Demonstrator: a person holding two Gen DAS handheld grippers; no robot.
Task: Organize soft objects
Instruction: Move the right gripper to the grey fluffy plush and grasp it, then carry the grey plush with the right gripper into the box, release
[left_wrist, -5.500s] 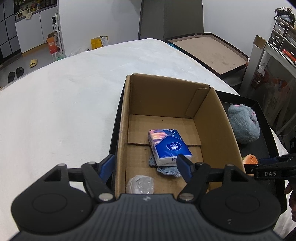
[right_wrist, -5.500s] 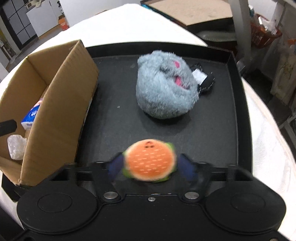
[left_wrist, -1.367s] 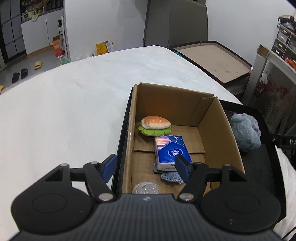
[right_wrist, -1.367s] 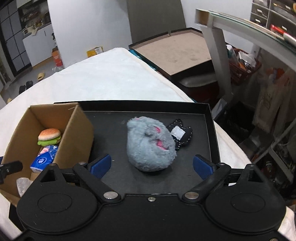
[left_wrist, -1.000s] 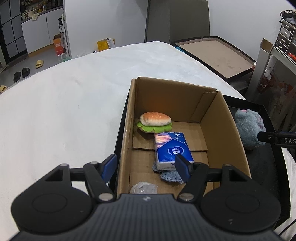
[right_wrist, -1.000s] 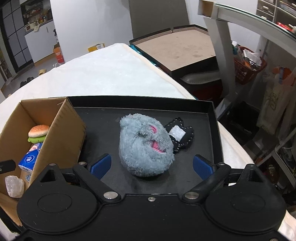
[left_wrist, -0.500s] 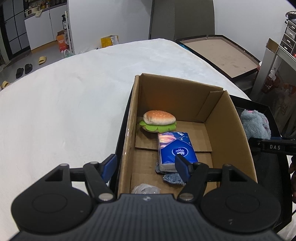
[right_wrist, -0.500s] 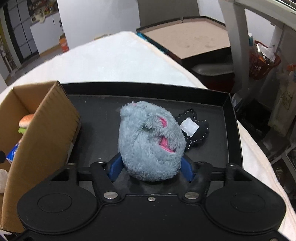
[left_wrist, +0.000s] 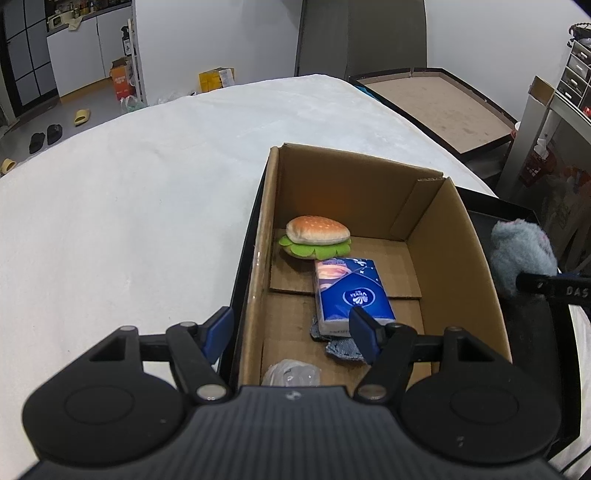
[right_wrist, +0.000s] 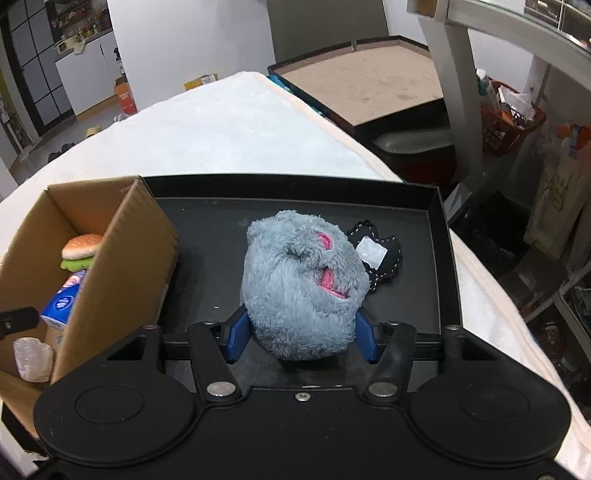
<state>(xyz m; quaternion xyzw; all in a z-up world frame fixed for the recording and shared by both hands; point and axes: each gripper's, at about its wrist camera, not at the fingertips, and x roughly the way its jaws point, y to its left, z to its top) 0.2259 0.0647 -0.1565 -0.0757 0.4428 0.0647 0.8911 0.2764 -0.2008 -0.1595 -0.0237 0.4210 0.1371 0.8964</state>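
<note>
A fluffy grey plush toy (right_wrist: 303, 280) with pink patches sits on the black tray (right_wrist: 221, 229). My right gripper (right_wrist: 301, 338) has it between the jaws, which are closing, and both blue pads (right_wrist: 238, 334) touch its sides. The open cardboard box (left_wrist: 443, 236) holds a burger toy (left_wrist: 317, 236), a blue tissue pack (left_wrist: 351, 291), a denim scrap (left_wrist: 343, 347) and a clear plastic lump (left_wrist: 291, 373). My left gripper (left_wrist: 291, 334) stands open over the box's near left wall, gripping nothing. The plush (left_wrist: 521, 251) also shows right of the box.
A black fabric piece with a white tag (right_wrist: 380, 258) lies on the tray behind the plush. The tray and box rest on a white padded table (left_wrist: 147, 221). A metal shelf frame (right_wrist: 461, 110) and an orange basket (right_wrist: 513, 118) stand to the right.
The right gripper's jaws came in from wide apart onto the grey plush, which now fills the gap between them. The left gripper and the box contents have stayed put.
</note>
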